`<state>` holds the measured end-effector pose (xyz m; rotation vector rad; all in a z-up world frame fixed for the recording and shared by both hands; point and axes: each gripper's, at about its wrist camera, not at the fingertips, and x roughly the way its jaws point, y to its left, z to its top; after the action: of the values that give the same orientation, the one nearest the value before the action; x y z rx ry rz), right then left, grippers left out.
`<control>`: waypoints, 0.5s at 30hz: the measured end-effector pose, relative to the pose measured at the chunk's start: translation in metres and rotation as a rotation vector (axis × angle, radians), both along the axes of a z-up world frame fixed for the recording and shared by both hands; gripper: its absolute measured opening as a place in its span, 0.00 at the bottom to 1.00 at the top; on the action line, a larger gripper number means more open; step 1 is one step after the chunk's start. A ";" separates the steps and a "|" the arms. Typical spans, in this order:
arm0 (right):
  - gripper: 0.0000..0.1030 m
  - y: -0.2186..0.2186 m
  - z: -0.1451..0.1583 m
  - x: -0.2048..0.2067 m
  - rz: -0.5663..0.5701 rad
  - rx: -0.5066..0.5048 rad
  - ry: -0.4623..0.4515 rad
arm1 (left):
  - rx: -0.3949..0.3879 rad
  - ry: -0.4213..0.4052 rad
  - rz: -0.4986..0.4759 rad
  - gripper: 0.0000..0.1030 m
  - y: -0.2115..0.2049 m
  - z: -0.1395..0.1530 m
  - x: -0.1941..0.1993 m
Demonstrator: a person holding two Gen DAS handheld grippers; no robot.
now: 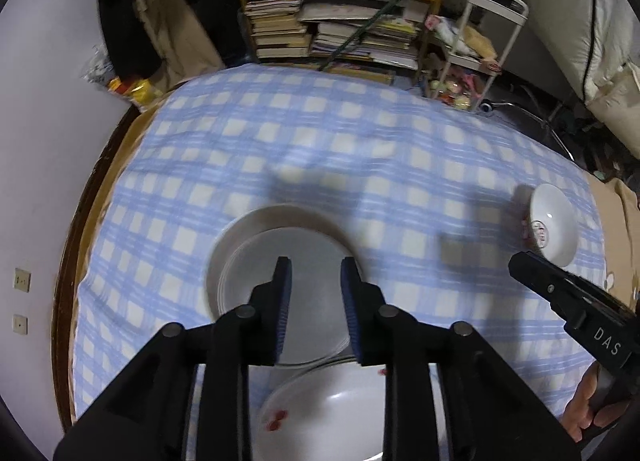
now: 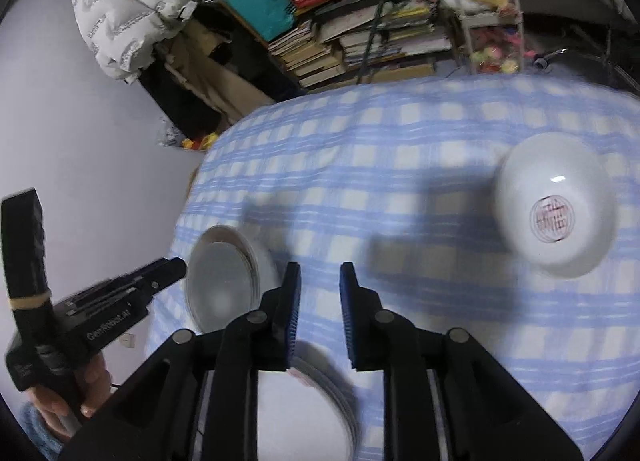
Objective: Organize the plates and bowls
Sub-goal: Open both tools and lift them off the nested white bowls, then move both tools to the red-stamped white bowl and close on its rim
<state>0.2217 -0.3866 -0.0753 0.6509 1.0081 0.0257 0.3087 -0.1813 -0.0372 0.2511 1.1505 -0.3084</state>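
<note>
**Over the checked cloth: both grippers empty, dishes in three spots**

Beyond the far table edge I see a yellow-framed shelf of stacked books (image 1: 280,27), a white wire trolley (image 1: 480,41) holding bright packets, and a white quilted jacket (image 2: 120,9) hanging at the wall. None of it reaches onto the blue-and-white checked tablecloth (image 1: 360,141).

My left gripper (image 1: 316,301) hangs over the grey stacked plates (image 1: 296,261), its blue-padded fingers (image 1: 284,301) apart with nothing between them. My right gripper (image 2: 320,309) is likewise spread and empty, above bare cloth, between the plates on its left and the white porcelain bowl with a red seal mark (image 2: 556,213) well off to its right.

Counting: one bowl; one stack of grey plates, at least two rims showing, though motion blur stops me counting further; one white dish with small red marks (image 1: 340,401) at the near edge, partly hidden beneath the left gripper's frame.

Only the right wrist view shows the seal inside the bowl clearly; the left wrist view catches the bowl small, at its right edge, just past the tip of the right gripper. The red marks on the near dish are plain only in the left view; in the right view I see just its rim (image 2: 336,393).
</note>
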 end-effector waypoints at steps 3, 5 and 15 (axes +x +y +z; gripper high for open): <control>0.38 -0.021 0.001 -0.010 -0.027 -0.035 -0.001 | 0.007 -0.013 -0.020 0.37 -0.022 -0.002 -0.005; 0.39 -0.038 -0.002 -0.015 -0.043 -0.036 0.010 | 0.007 -0.016 -0.028 0.43 -0.035 -0.004 -0.008; 0.58 -0.105 -0.011 -0.029 -0.091 -0.063 0.015 | -0.010 0.008 -0.083 0.69 -0.100 -0.013 -0.011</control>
<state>0.1930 -0.4916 -0.0864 0.6391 0.9887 -0.0902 0.2979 -0.2812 -0.0504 0.2894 1.1476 -0.3892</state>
